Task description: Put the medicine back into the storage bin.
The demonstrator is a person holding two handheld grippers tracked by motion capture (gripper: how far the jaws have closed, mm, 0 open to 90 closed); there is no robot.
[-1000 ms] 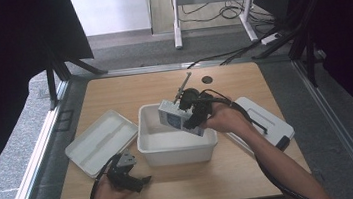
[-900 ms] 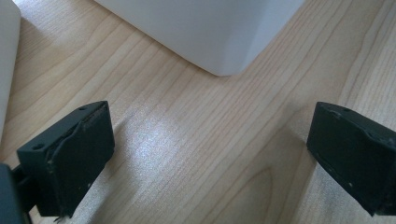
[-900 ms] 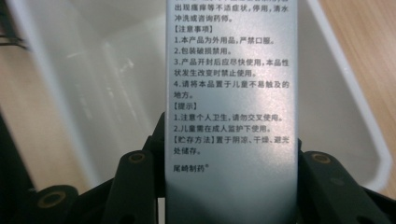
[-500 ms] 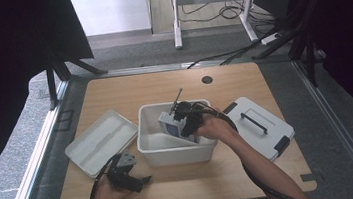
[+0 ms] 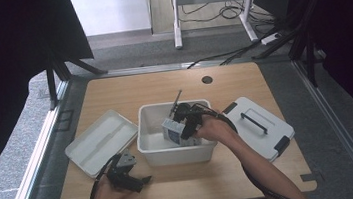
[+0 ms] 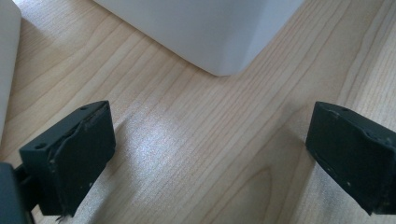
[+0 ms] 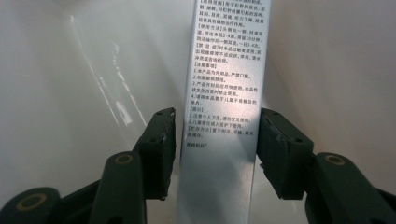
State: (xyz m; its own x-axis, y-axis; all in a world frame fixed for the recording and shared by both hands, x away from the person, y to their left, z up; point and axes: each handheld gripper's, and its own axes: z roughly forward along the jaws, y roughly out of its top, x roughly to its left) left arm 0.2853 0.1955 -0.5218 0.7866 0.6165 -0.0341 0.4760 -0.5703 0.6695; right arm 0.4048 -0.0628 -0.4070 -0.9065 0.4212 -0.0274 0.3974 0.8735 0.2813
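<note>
Inside the glossy white rectangular plastic tub (image 5: 178, 152), the right gripper (image 7: 215, 154) has just been opening; its jaws flank a slim silver printed carton (image 7: 224, 93), pads apparently just clear. Beside the tub, the left gripper (image 6: 205, 158) gapes over pale wood-grain table (image 6: 187, 154).

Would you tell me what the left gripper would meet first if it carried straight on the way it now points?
Probably the rounded corner of the white tub; bare wooden table lies between the left gripper and it.

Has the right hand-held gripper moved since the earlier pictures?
Yes. The right hand-held gripper sank from above the white bin's rim into it, its jaws just opening around the silver box.
</note>
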